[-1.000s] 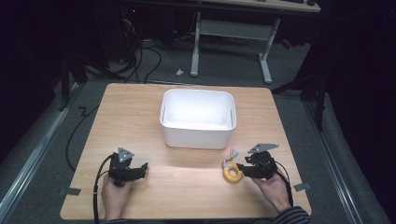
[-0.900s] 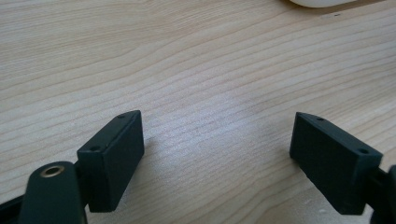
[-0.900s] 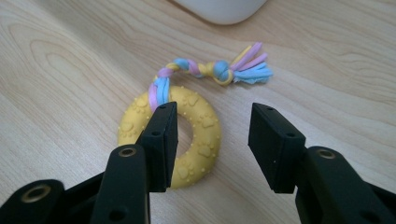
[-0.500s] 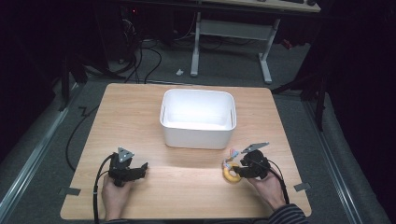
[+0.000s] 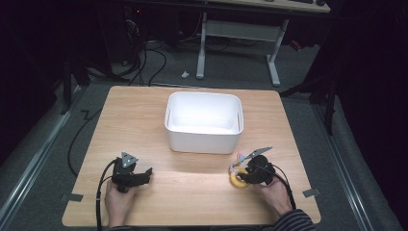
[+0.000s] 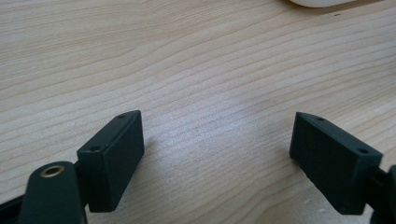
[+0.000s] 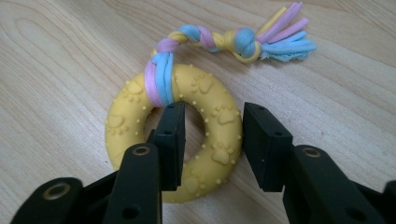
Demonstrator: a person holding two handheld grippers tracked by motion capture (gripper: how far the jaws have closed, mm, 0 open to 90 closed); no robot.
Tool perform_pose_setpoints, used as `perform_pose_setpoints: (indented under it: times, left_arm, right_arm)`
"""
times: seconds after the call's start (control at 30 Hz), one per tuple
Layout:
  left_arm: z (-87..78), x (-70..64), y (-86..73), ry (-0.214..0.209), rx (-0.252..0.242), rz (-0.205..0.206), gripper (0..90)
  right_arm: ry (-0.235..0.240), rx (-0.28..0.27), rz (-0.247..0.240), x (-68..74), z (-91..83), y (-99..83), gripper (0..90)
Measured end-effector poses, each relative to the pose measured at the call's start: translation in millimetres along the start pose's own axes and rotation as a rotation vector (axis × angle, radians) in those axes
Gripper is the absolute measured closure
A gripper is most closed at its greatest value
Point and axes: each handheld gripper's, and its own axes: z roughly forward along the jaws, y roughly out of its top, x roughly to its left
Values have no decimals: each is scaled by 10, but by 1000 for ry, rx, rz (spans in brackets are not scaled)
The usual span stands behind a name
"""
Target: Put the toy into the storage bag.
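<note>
My right claw [image 7: 210, 144] sits low over the yellow ring toy [image 7: 140, 116], its jaws straddling one side of the ring: one jaw stands in the hole, the other just outside the rim. The jaws are partly closed around that side, close to the rubber, though I cannot tell whether they press on it yet. The ring lies flat on the wooden surface [image 7: 56, 56]. Just beyond the jaws, a braided rope [image 7: 205, 37] of pink, blue and yellow is looped round the far side of the ring and trails away to a knot with a frayed tassel.

My left claw [image 6: 217, 154] is well apart from the toy, at the near left of the surface, jaws spread wide with nothing between them but bare wood.

From the high view, the right claw [image 5: 246, 174] meets the ring toy [image 5: 236, 180] at its left. Farther off, ahead of both claws, stands a white tub [image 5: 203, 140].
</note>
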Motion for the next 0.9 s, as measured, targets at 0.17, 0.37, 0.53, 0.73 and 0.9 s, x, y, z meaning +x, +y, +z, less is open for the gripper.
perform_pose_setpoints:
  times: [0.17, 0.37, 0.53, 0.73, 0.9]
  left_arm:
    - [0, 0, 0, 0, 0, 0, 180]
    - [0, 0, 0, 0, 0, 0, 180]
    - [0, 0, 0, 0, 0, 0, 180]
    - [10, 8, 8, 16, -3, -15, 181]
    - [11, 7, 8, 17, -3, -14, 181]
  right_arm:
    - [-37, 19, -21, 42, 9, 8, 660]
    - [0, -13, -21, 47, -59, 10, 675]
    - [14, -66, -18, 30, -212, 33, 675]
    - [22, -93, 1, -44, -284, 41, 676]
    - [31, -103, 27, -97, -322, 36, 676]
